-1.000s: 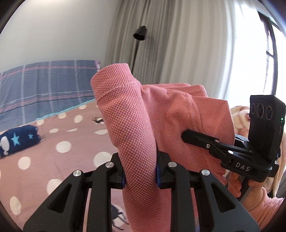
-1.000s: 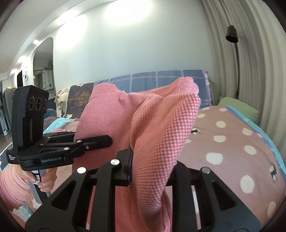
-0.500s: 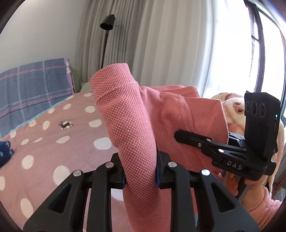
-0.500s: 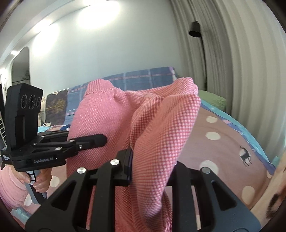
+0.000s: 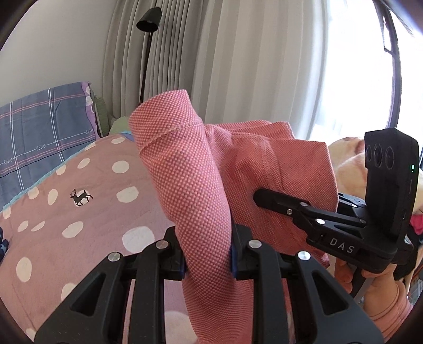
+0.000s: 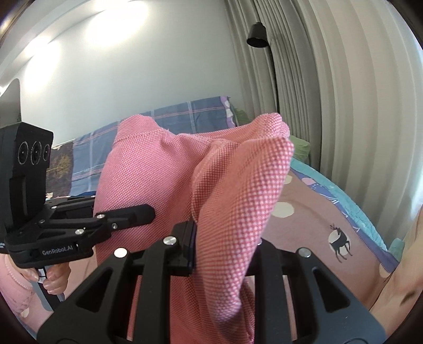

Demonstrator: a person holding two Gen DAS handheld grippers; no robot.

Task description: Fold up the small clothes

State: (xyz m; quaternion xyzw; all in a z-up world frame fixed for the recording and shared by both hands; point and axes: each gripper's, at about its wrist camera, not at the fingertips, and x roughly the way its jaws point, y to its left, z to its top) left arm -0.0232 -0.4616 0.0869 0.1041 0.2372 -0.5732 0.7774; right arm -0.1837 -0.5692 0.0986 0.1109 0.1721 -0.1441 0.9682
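Observation:
A small pink knit garment hangs in the air between both grippers, above the bed. My left gripper is shut on one bunched edge of it. My right gripper is shut on another bunched edge of the garment. The right gripper also shows in the left wrist view, pressed against the cloth at the right. The left gripper also shows in the right wrist view at the left. The lower part of the garment is hidden behind the gripper bodies.
A pink bedspread with white dots and deer prints lies below. A blue plaid pillow is at the head of the bed. Grey curtains, a black floor lamp and a bright window stand behind.
Both grippers have swung to the right with the garment still held, so the view now faces the curtains and window more than the pillow. The grips have not changed.

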